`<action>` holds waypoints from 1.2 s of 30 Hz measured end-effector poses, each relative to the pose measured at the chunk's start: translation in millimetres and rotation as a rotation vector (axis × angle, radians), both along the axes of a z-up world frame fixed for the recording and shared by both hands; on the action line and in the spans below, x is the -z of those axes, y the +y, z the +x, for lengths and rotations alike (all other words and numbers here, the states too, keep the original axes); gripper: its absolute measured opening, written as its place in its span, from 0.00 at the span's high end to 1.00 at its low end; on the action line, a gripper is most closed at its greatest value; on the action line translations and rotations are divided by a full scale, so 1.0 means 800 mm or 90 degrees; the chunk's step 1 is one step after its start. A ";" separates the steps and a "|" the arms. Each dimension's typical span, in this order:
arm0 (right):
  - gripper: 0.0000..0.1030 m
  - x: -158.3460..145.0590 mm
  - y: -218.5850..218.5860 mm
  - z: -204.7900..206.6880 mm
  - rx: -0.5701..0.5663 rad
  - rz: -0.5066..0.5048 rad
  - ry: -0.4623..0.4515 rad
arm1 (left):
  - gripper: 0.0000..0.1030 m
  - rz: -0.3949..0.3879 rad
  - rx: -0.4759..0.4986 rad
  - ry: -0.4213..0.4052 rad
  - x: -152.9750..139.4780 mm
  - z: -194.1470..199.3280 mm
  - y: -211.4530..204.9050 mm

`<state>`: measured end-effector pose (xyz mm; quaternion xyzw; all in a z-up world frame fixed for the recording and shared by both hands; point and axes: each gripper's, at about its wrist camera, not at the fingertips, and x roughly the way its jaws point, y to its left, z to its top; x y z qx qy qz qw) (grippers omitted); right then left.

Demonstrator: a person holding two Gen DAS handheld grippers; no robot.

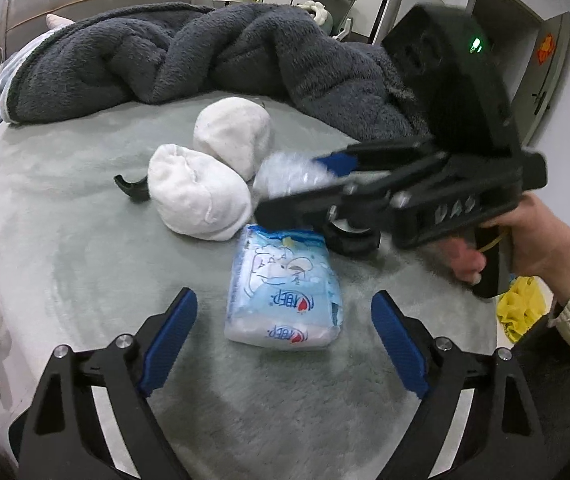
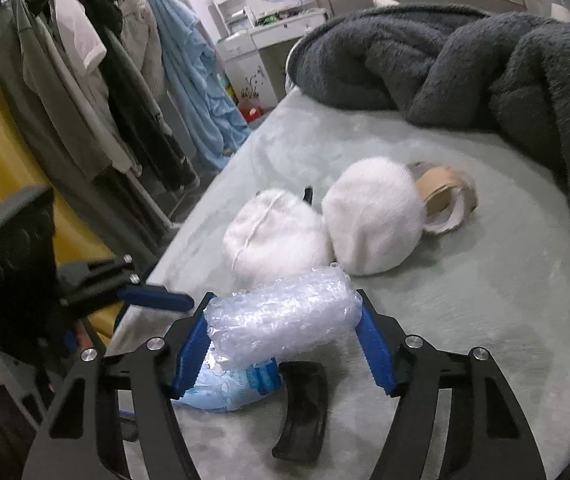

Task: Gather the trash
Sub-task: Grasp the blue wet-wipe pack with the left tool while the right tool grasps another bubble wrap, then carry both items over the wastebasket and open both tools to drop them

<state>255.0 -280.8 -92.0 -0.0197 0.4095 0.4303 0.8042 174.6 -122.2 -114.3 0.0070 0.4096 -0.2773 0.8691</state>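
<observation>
A blue-and-white tissue pack [image 1: 285,296] lies on the pale green bed cover [image 1: 85,264]. My left gripper [image 1: 285,299] hovers over it, open, with a blue pad on either side and neither touching. A roll of clear bubble wrap [image 2: 285,320] sits crosswise between the pads of my right gripper [image 2: 285,322], which press on both its ends. In the left wrist view the right gripper [image 1: 293,184] reaches in from the right around the bubble wrap [image 1: 285,170]. Part of the tissue pack [image 2: 229,388] shows under the roll.
Two white fluffy bundles [image 1: 201,196] [image 1: 233,136] lie just beyond the trash. A tape roll [image 2: 441,196], a black curved piece [image 2: 301,408] and a black hook [image 1: 129,190] are nearby. A dark grey blanket [image 1: 205,52] is heaped behind. A yellow bag [image 1: 521,304] lies off the bed's right side.
</observation>
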 end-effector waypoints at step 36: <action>0.34 -0.060 -0.025 -0.099 0.292 0.023 -0.024 | 0.47 0.005 -0.078 -0.058 -0.031 -0.044 0.015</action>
